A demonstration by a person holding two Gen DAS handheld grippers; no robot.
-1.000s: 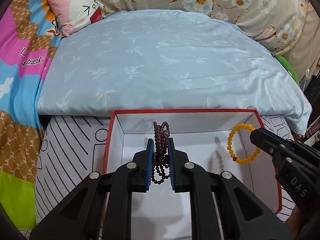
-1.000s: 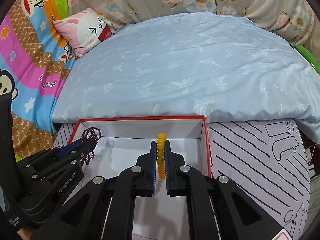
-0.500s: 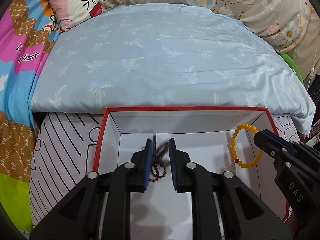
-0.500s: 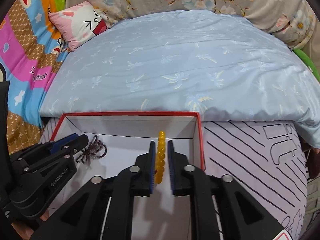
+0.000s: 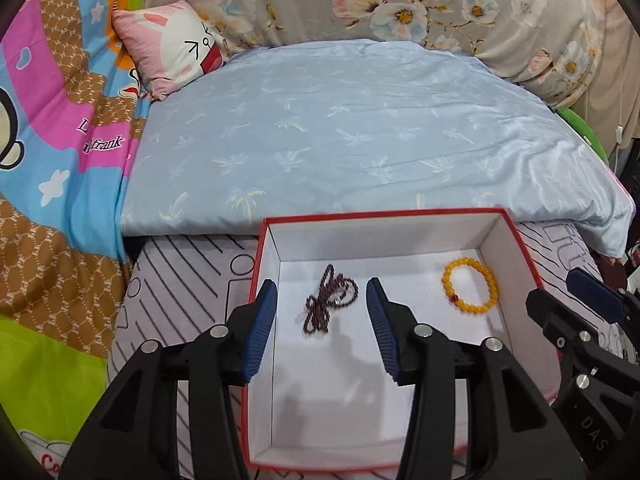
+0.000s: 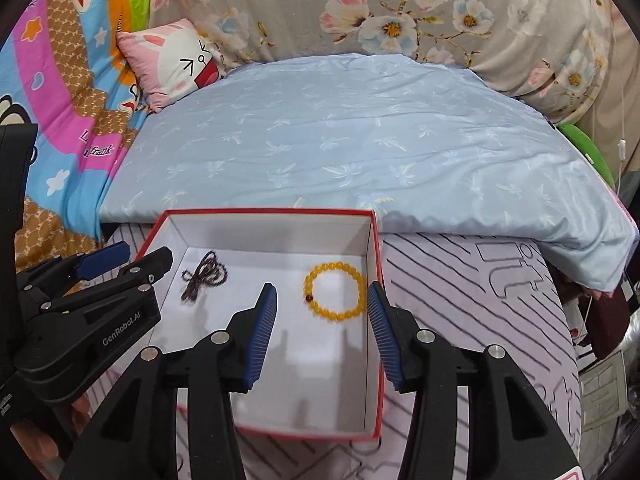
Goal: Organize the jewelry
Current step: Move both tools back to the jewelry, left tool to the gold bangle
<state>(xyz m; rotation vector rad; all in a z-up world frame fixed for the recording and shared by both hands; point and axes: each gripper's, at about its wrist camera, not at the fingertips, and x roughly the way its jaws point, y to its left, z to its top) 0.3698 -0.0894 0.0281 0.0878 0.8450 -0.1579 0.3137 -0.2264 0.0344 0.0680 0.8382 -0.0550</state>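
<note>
Lying loose on the smooth white floor of the box: a dark maroon bead strand, tiny round beads tangled into a knotted bow shape, toward the left wall; a yellow bracelet of glossy, larger round beads, one small red bead on its left side, spread as an open ring near the far right corner. Well apart from each other, neither touching a wall.

Shallow, rectangular cardboard, red on rim and outer faces, matte white inside. Resting on a pale lilac sheet with bold black line print, its far edge just beside a folded light-blue quilt, satiny, with faint palm motifs.

Left gripper: black plastic arms, ribbed blue pads, jaws just opened about halfway, the maroon strand seen between them but lying free, no pad pressing on it. Right gripper: same build, jaws likewise just spread partway, the bracelet framed between the pads yet untouched, flat on the box floor.

Beyond: a pink rabbit-face cushion, a bright cartoon blanket at left, grey floral fabric along the back.
</note>
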